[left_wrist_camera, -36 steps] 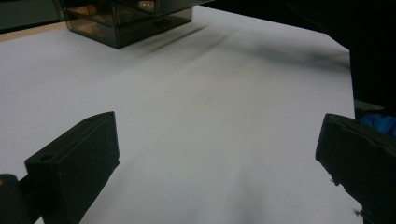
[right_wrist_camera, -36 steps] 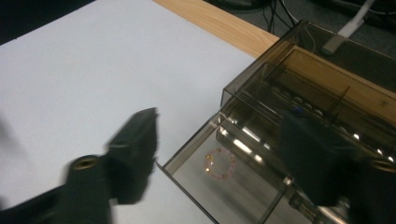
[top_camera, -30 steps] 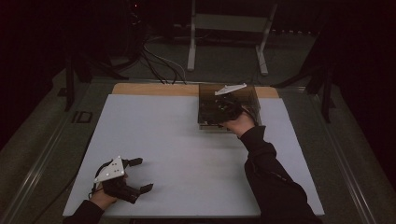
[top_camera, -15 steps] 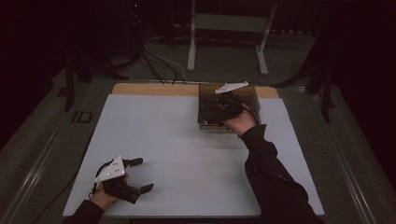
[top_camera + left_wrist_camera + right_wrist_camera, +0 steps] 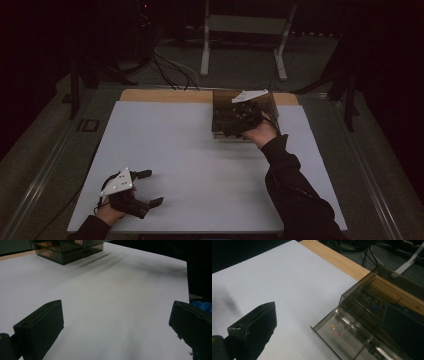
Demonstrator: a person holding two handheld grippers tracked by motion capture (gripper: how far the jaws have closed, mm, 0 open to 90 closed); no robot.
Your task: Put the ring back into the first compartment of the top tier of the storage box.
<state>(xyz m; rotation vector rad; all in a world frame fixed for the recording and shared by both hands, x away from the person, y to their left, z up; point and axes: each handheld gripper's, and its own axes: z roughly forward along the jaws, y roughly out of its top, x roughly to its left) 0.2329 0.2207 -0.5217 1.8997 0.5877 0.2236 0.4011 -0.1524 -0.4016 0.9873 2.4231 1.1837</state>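
Note:
A smoky see-through drawer box [image 5: 260, 102] stands at the far right of the white table sheet [image 5: 175, 145]. My right gripper [image 5: 231, 124] hovers over its front, open, with a grey plate on top. In the right gripper view the jaws of the right gripper [image 5: 329, 312] are spread wide above a pulled-out, empty-looking drawer [image 5: 342, 340]; a small blue item [image 5: 375, 307] lies deeper in the box. My left gripper [image 5: 154, 187] rests near the front left corner, open and holding nothing. In the left gripper view, the left gripper [image 5: 117, 305] points at the distant box [image 5: 67, 251].
A wooden strip [image 5: 165, 96] runs along the sheet's far edge. Beyond it are cables [image 5: 170, 65] and a white stand [image 5: 240, 45] on the floor. Bare sheet lies between the two grippers.
The right hand has shifted only slightly at the box. The left gripper has stayed where it was.

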